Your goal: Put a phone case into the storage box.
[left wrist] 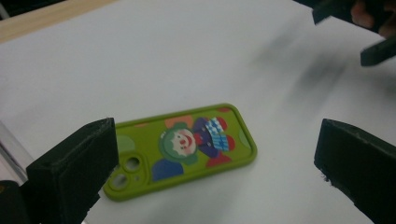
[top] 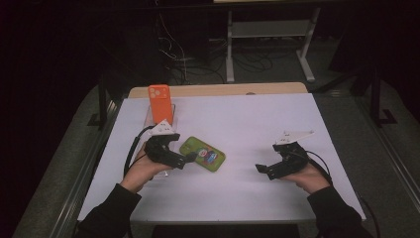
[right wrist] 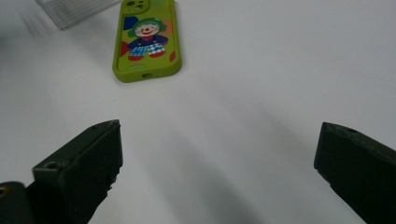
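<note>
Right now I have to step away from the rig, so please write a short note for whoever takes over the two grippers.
Left gripper: jaws open, at the near end of the green phone case, not yet closed on it.
Right gripper: jaws open, holding nothing, apart from the case.
The green case lies flat, printed side up, on the white table.
An orange phone case stands in a clear holder behind the left gripper.
Done: approach. Left: probably grasp the green case.

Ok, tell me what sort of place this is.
Probably a lab or workshop data-collection bench: a white-covered table under a fixed camera, loose cables on the dark floor behind, a metal desk frame, and hand-held tools over a green phone case.
</note>
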